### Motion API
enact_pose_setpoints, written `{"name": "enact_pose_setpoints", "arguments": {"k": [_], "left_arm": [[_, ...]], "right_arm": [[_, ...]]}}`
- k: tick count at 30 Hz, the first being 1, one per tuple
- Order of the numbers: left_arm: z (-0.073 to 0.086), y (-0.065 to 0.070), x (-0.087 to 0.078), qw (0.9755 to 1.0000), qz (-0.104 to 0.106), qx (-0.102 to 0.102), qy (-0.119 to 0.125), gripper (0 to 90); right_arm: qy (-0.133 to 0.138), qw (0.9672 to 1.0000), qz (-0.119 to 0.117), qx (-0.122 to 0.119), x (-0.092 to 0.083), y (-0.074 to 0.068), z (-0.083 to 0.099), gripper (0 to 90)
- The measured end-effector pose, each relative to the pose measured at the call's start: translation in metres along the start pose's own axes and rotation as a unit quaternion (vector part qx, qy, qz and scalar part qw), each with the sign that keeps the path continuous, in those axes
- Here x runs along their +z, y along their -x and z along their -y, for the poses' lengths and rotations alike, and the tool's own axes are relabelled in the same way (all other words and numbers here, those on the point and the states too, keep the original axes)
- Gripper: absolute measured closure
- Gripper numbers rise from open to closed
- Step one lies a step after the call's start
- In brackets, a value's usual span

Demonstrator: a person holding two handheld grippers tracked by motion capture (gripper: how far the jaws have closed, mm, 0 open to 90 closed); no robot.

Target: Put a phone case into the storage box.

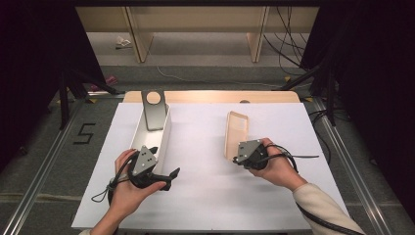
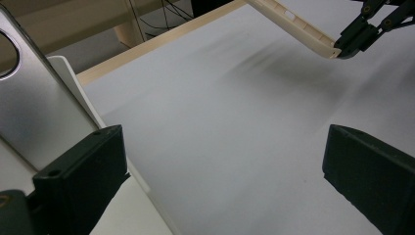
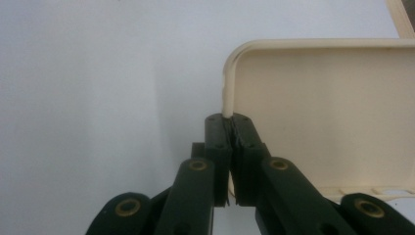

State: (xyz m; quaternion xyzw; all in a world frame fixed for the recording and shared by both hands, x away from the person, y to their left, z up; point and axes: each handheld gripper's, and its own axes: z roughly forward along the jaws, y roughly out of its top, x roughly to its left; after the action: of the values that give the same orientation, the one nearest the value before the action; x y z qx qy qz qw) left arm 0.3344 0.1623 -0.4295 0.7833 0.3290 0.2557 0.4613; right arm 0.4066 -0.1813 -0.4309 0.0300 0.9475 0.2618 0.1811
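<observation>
My right hand-held gripper point(image 3: 230, 128) clenched on cream case point(image 1: 236, 133) rim, near end; case's long axis runs away from me, right of centre on white worktop point(image 1: 205, 196). Left hand-held gripper point(image 2: 220, 171) released. Dark room.

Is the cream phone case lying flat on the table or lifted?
Lifted: the right gripper is shut on the phone case rim, tilting it above the table.

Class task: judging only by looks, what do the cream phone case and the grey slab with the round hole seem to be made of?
Cream rounded-corner phone case: probably matte moulded plastic, with a thin rim and side cut-outs. Grey slab with a round hole: likely brushed metal, going by its soft, even sheen.
</observation>
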Motion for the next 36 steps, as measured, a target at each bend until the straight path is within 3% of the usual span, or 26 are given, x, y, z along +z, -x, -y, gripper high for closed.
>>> {"name": "enact_pose_setpoints", "arguments": {"k": [23, 36], "left_arm": [[-0.004, 0.002, 0.0, 1.0, 0.004, -0.002, 0.003, 3.2], [-0.011, 0.0, -0.001, 0.9997, 0.011, -0.02, 0.009, 4.7]], "right_arm": [[0.033, 0.9994, -0.004, -0.003, -0.009, -0.016, -0.002, 87.8], [0.046, 0.9989, -0.011, -0.01, -0.012, -0.029, -0.006, 87.8]]}}
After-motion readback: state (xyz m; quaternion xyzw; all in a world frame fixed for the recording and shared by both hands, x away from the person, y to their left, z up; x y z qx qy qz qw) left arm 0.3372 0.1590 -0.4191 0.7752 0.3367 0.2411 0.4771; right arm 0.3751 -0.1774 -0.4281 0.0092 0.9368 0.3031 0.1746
